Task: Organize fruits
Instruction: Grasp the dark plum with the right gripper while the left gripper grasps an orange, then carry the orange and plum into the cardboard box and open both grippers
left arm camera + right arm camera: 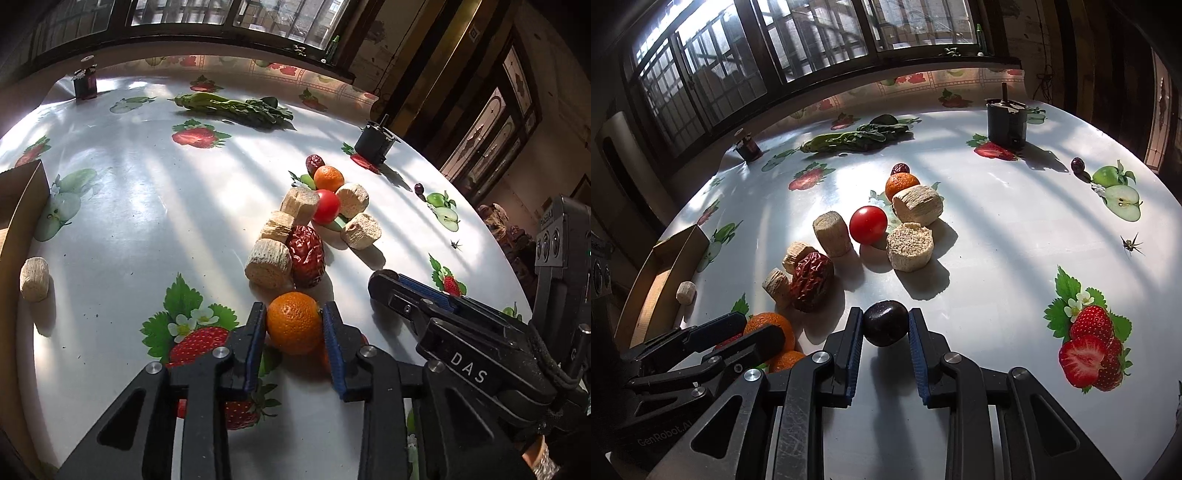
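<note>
Nearest to the left camera is the small round orange mandarin with dimpled peel (294, 323), and my left claw (294, 325) pinches it: both blue ribbed pads touch its sides. It sits at the near edge of the glossy white tabletop with printed strawberries and apples (147, 177), and a second mandarin seems to lie just behind it, half hidden.

My right claw (885, 328) is pressed on the dark purple, smooth, round plum-like fruit (885, 322), also at the near edge, a little to the right of the mandarin.

I judge that the grasping step is done on both sides. The next move calls for a lift of both fruits and a carry toward the brown cardboard box (16, 221) at the left edge, which I suppose is the place for them. Round, smooth skins may slip, so the lift should be slow and straight.

In the middle of the tabletop lie the rest: a wrinkled, glossy dark red jujube (306, 255), a shiny red tomato (326, 206), another mandarin (328, 179), and several pale, fibrous, rough cylinder pieces (269, 263). The mandarin peel gives a little grip; the plum-like fruit is the more slippery.
</note>
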### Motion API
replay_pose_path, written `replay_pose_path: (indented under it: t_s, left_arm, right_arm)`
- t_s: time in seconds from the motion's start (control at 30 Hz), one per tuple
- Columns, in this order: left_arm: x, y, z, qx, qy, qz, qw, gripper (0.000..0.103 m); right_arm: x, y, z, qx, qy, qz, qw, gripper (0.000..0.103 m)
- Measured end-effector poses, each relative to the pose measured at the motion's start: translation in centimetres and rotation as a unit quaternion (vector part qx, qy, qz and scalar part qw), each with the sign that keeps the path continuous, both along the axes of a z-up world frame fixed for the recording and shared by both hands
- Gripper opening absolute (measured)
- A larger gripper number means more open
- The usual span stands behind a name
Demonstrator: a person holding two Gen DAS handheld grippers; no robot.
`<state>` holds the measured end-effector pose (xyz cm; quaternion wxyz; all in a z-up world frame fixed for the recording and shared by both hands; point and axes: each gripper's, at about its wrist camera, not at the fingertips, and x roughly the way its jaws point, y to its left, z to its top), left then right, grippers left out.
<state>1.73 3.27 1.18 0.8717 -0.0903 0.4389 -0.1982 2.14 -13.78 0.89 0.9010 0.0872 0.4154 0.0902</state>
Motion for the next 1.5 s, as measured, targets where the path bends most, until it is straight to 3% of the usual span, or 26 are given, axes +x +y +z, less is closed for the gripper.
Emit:
replay_pose_path:
  t_s: [0.3,0.57,0.7,0.87,1.0,1.1,1.2,1.27,1.37,1.5]
  left_arm:
    - [-2.2,0.5,2.1,0.032,-0.049,0.040,0.9975,0.029]
    - [-10.3,7.3,8.6,-0.003,-0.099,0.090,0.9910,0.029]
    - [-14.4,11.7,14.2,-0.013,-0.128,0.108,0.9858,0.029]
    - [-18.8,17.7,22.9,-0.010,-0.177,0.139,0.9742,0.029]
    - [-19.8,20.9,29.5,0.060,-0.224,0.178,0.9561,0.030]
    - [-17.4,23.0,32.3,0.115,-0.224,0.215,0.9436,0.030]
    - [-14.0,24.8,32.3,0.160,-0.221,0.248,0.9296,0.030]
    - [-11.3,25.8,30.5,0.171,-0.208,0.259,0.9274,0.030]
    - [-6.9,28.1,25.1,0.152,-0.159,0.264,0.9390,0.030]
    - [-1.5,29.9,16.4,0.137,-0.091,0.267,0.9496,0.030]
  right_arm:
    - [-1.5,0.7,1.4,-0.008,-0.039,-0.004,0.999,0.026]
    - [-6.8,2.0,6.3,-0.001,-0.087,0.034,0.996,0.026]
    - [-9.2,4.1,11.2,0.016,-0.124,0.079,0.989,0.026]
    - [-11.2,7.1,20.0,0.052,-0.177,0.138,0.973,0.026]
    - [-11.7,9.4,28.2,0.082,-0.223,0.171,0.956,0.026]
    - [-10.8,11.8,33.9,0.077,-0.260,0.177,0.946,0.027]
    - [-8.3,14.9,36.7,0.067,-0.265,0.168,0.947,0.027]
    - [-6.3,17.3,36.1,0.053,-0.256,0.167,0.951,0.027]
    - [-2.8,21.4,31.0,0.046,-0.199,0.190,0.960,0.027]
    - [1.3,27.2,20.3,0.019,-0.115,0.234,0.965,0.027]
